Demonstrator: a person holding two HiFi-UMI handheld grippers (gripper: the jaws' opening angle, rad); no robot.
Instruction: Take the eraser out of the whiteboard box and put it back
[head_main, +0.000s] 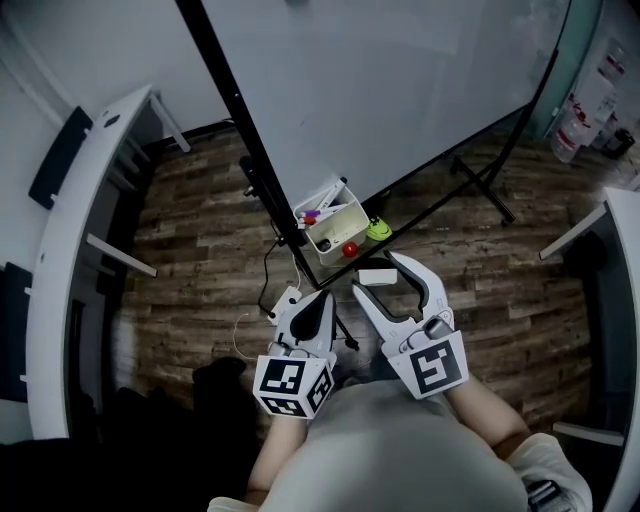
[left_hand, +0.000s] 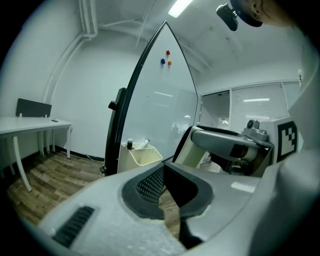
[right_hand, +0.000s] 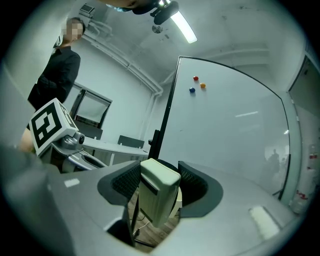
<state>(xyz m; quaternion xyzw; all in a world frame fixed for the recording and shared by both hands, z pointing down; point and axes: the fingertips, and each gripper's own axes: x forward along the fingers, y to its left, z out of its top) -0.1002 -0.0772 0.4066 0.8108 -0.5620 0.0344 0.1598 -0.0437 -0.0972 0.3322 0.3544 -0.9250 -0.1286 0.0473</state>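
Note:
The cream whiteboard box (head_main: 330, 228) hangs on the whiteboard's black frame and holds markers; it also shows in the left gripper view as the box (left_hand: 142, 154). My right gripper (head_main: 378, 272) is just in front of the box, shut on the white eraser (head_main: 375, 278). In the right gripper view the eraser (right_hand: 159, 192) stands upright, clamped between the black pads (right_hand: 192, 185) of my right gripper (right_hand: 158, 181). My left gripper (head_main: 322, 300) hovers to its left, shut and empty. Its jaws (left_hand: 164, 175) meet, and the right gripper (left_hand: 225, 145) shows beside them.
A red ball (head_main: 350, 249) and a green object (head_main: 378, 229) sit by the box. The whiteboard (head_main: 400, 80) stands on black legs (head_main: 490, 185). White desks flank the floor at left (head_main: 70, 230) and right (head_main: 620, 230). A cable (head_main: 270, 270) trails below. A person (right_hand: 55, 70) stands behind.

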